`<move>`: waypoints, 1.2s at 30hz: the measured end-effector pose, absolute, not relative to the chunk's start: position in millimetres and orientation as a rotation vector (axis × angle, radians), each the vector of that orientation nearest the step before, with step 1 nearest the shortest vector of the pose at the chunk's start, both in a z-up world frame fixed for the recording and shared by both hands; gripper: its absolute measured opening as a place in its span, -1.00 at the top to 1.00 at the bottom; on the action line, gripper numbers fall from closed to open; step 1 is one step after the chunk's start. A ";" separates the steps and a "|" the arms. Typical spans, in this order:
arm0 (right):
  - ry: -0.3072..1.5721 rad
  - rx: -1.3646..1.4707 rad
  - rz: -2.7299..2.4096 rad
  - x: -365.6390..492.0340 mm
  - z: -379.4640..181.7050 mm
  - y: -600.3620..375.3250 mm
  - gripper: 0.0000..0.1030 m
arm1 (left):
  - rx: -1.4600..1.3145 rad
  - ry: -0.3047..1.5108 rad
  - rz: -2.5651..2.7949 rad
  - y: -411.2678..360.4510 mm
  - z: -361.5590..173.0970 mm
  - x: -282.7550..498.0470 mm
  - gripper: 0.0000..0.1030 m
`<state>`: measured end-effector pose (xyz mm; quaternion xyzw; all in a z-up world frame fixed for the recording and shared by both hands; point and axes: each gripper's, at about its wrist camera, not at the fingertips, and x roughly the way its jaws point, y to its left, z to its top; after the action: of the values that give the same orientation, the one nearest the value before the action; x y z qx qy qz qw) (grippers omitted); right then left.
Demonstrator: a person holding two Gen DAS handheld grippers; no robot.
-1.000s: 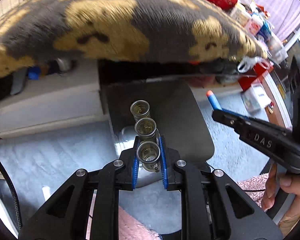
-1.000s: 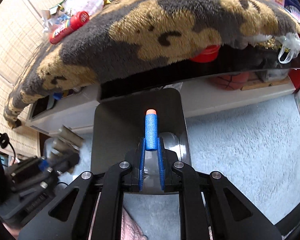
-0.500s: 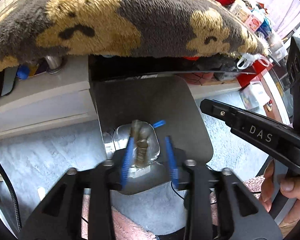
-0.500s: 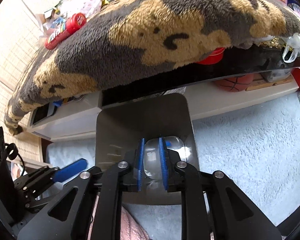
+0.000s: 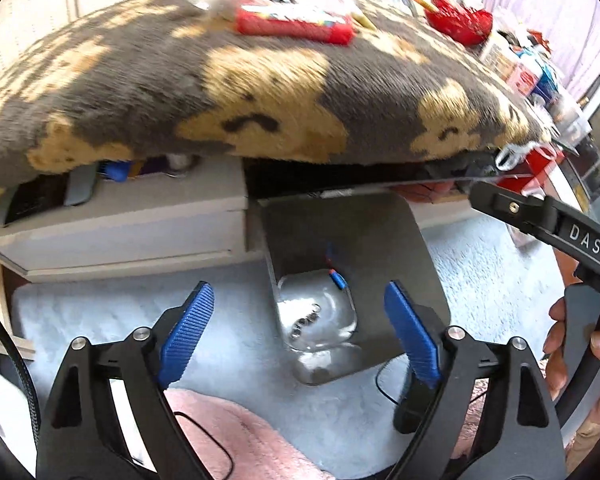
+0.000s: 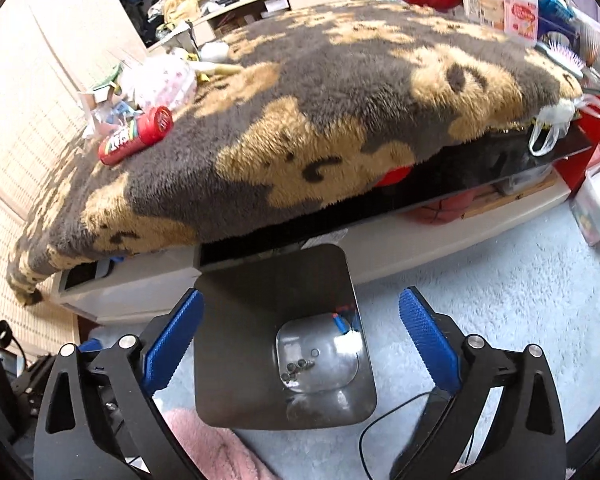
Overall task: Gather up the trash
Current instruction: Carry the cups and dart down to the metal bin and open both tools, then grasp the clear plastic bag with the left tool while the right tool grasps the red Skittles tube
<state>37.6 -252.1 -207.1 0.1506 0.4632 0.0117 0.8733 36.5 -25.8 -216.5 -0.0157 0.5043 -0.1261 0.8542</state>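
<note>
Nearest to each camera, blue-padded fingers are spread wide with nothing between them: the left gripper (image 5: 298, 332) and the right gripper (image 6: 300, 344) are both held open and empty above the dark bin (image 6: 236, 344) — a posture that fits two pieces of trash just let go rather than a reach for new ones.

Inside the bin, the reason for that position can be read off the shiny bottom. A short string of small metal caps (image 5: 306, 322) is lying on the reflective floor, and a blue foam dart (image 5: 337, 279) with an orange tip is lodged against the far inner wall, tilted. The same two things are seen from the right wrist, the metal caps (image 6: 298, 367) near the middle and the dart (image 6: 341, 323) toward the far right corner. Both grippers are kept over the opening so that anything released falls inside and not onto the pale carpet (image 6: 520, 300) around it.

Beyond the bin, a low table is draped with a grey-and-tan fleece blanket (image 6: 340, 120). On the blanket a red candy tube (image 6: 138, 136) is lying on its side beside crumpled wrappers (image 6: 160, 80) — judged to be the next trash to be fetched, since the bin has been set just in front of that edge for a short carry.
</note>
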 end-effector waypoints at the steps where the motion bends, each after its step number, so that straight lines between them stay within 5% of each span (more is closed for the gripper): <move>1: 0.957 0.315 0.032 38.4 -204.8 -250.9 -0.92 | -0.039 1.058 -0.251 -19.7 -213.0 37.5 -0.61; 19: 0.761 0.124 0.242 95.9 -150.7 -187.0 -0.92 | -0.116 0.898 -0.062 70.1 -142.8 98.8 -0.61; 36: 0.823 -0.004 0.347 177.0 -164.9 -149.1 -0.91 | -0.138 0.898 -0.045 61.4 -122.6 174.0 -0.60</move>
<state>177.0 -149.1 -164.9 -0.0019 0.3980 0.1678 0.9019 174.0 61.4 -122.6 -0.0665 0.4335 -0.0217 0.8984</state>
